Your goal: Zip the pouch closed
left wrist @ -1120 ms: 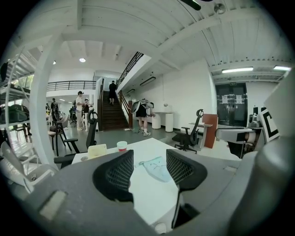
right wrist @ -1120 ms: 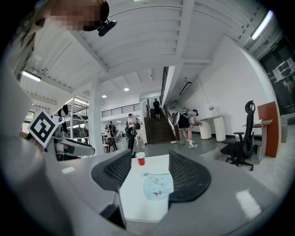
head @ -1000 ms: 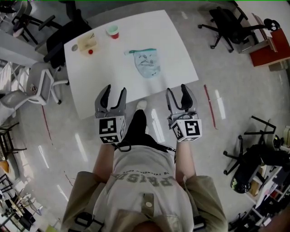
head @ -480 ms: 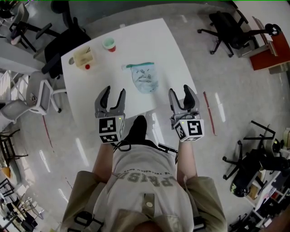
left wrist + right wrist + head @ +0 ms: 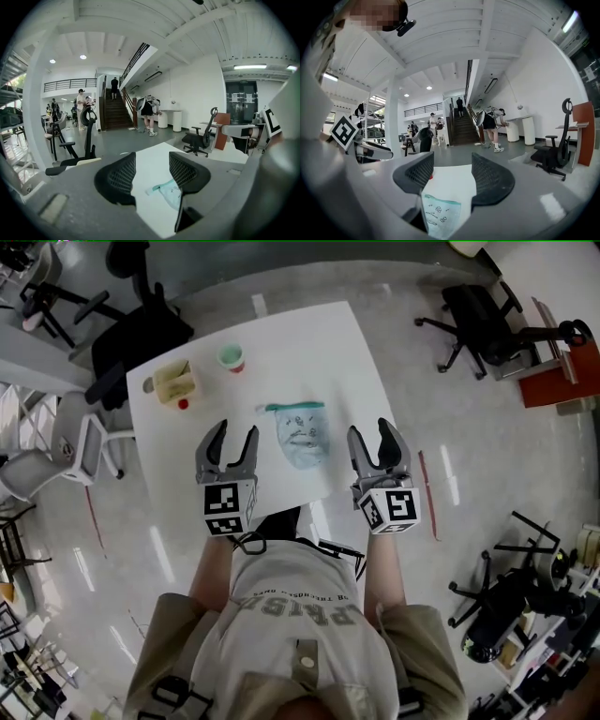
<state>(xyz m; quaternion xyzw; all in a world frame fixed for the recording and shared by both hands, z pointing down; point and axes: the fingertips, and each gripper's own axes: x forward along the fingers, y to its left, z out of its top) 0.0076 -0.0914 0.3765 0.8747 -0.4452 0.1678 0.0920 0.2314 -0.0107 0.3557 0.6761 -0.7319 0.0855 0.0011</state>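
Observation:
A pale blue see-through pouch [image 5: 300, 434] with a teal zip strip along its far edge lies flat near the middle of the white table [image 5: 337, 352]. Both grippers hover over the table's near edge with nothing in them. My left gripper [image 5: 230, 443] stands open to the left of the pouch, my right gripper [image 5: 374, 439] open to its right. The left gripper view shows the pouch [image 5: 169, 192] low between the jaws, ahead and to the right. In the right gripper view the pouch [image 5: 438, 211] lies ahead and to the left, between open jaws.
At the table's far left stand a yellowish box [image 5: 175, 381], a small red piece [image 5: 182, 404] and a green-and-red cup [image 5: 231, 357]. Office chairs [image 5: 141, 320] crowd the far left, another chair [image 5: 487, 315] stands at the right. People stand by stairs [image 5: 147, 112] in the distance.
I have stepped closer to the table: it and the pouch have slid nearer, and both grippers are now over its near edge. Both stay open.

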